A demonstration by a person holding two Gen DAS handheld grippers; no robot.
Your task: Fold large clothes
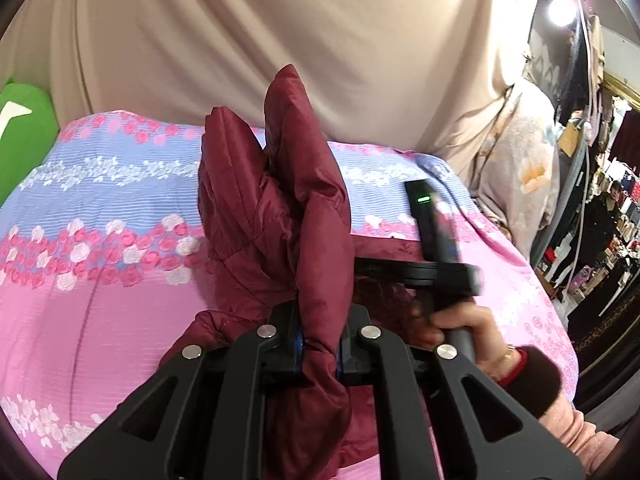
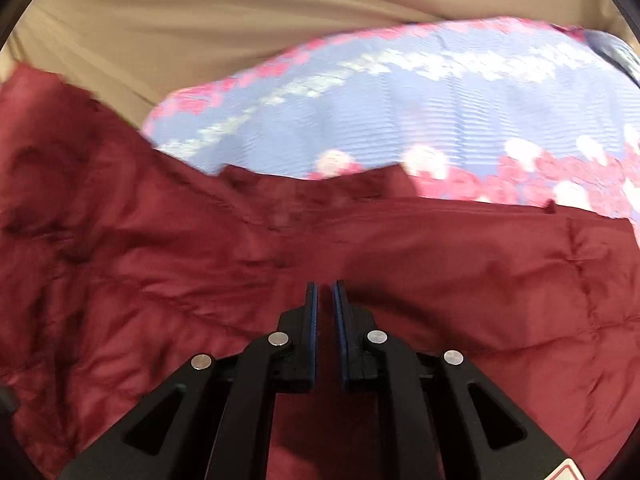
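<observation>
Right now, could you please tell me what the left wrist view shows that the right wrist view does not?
Only the left wrist view shows the left claw shut on a raised fold of the maroon quilted puffer jacket, the person's right hand, and a green cushion.

Only the right wrist view shows the right claw, nearly closed and empty over the jacket.

Both show the jacket, the pink-and-blue floral bedspread and the beige curtain.

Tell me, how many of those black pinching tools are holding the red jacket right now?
1. The left tool pinches a fold of the red jacket above the flowered bedspread. The right tool hovers over the jacket, nearly shut on nothing.
</observation>
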